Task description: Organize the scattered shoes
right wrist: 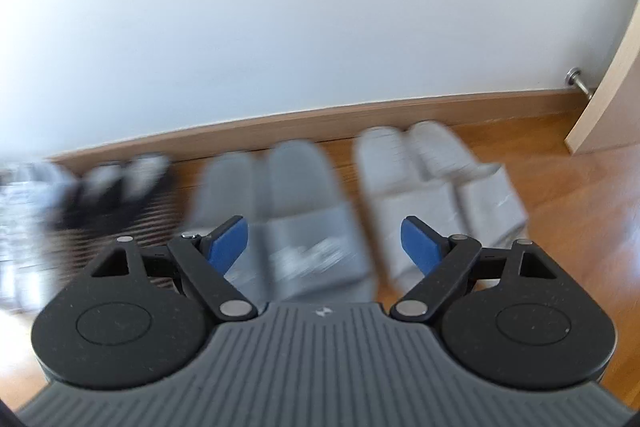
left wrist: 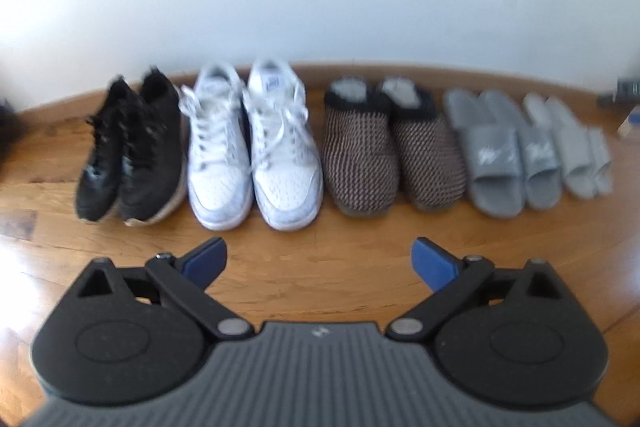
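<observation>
Several pairs of shoes stand in a row along the white wall. In the left wrist view, from left: black sneakers (left wrist: 132, 147), white sneakers (left wrist: 252, 143), brown knit slippers (left wrist: 392, 151), grey slides (left wrist: 504, 151), pale grey slides (left wrist: 576, 147). My left gripper (left wrist: 320, 263) is open and empty, hovering over bare floor in front of the white sneakers. In the blurred right wrist view, my right gripper (right wrist: 324, 243) is open and empty above the grey slides (right wrist: 288, 211), with the pale grey slides (right wrist: 436, 187) to the right and the knit slippers (right wrist: 120, 195) to the left.
Wooden floor (left wrist: 312, 279) and a wooden baseboard (right wrist: 360, 115) run under the white wall. A door edge (right wrist: 612, 83) and a metal doorstop (right wrist: 578, 79) are at the far right. A dark object (left wrist: 6, 131) sits at the far left.
</observation>
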### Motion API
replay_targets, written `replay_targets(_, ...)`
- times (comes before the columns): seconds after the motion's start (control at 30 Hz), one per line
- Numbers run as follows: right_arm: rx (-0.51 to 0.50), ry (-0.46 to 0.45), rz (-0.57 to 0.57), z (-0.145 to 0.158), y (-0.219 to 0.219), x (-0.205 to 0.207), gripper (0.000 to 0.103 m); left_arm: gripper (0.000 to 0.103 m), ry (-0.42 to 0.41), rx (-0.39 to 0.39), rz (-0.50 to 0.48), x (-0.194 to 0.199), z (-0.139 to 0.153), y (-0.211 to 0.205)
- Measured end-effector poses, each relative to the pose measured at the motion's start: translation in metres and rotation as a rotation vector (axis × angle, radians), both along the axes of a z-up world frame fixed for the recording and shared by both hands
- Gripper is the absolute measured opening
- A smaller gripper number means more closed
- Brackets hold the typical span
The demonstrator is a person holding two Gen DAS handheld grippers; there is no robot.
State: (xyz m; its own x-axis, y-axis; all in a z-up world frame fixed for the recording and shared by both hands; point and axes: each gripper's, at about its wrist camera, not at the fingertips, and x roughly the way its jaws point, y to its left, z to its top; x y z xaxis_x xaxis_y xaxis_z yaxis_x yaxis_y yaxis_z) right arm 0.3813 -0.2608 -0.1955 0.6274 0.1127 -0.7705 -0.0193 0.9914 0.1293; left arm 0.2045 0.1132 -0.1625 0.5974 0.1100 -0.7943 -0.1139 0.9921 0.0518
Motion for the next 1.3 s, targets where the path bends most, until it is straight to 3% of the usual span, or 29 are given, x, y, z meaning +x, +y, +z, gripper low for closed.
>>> replay_targets(0.1,0.021,0.039,0.003,0.053,0.02,-0.056,0.085,0.1,-0.033,0.01,-0.011,-0.038,0.054,-0.018)
replay_targets(0.2,0.027,0.047,0.008,0.12,0.038,-0.127,0.093,0.1,-0.035,0.048,-0.06,-0.076,0.106,-0.043)
replay_targets(0.4,0.006,-0.027,0.025,0.194,0.06,-0.231,0.097,0.103,-0.112,0.03,-0.046,-0.152,0.198,-0.063)
replay_targets(0.47,0.012,-0.059,0.027,0.216,0.064,-0.265,0.099,0.103,-0.141,0.046,-0.002,-0.187,0.215,-0.064)
replay_targets(0.57,0.028,-0.116,0.034,0.233,0.07,-0.304,0.099,0.103,-0.125,-0.012,0.02,-0.22,0.207,-0.055)
replay_targets(0.73,0.049,-0.154,0.027,0.235,0.081,-0.35,0.1,0.103,-0.109,0.004,0.036,-0.234,0.191,-0.048)
replay_targets(0.87,0.065,-0.127,0.006,0.227,0.087,-0.366,0.102,0.103,-0.203,0.06,0.059,-0.244,0.196,-0.054)
replay_targets(0.93,0.055,-0.115,0.02,0.224,0.094,-0.371,0.102,0.103,-0.205,0.056,0.052,-0.247,0.196,-0.056)
replay_targets(1.1,-0.072,-0.204,0.064,0.217,0.115,-0.378,0.102,0.103,-0.191,0.068,0.035,-0.239,0.188,-0.063)
replay_targets(1.3,-0.042,-0.163,-0.003,0.207,0.109,-0.367,0.102,0.103,-0.188,0.024,0.032,-0.23,0.19,-0.061)
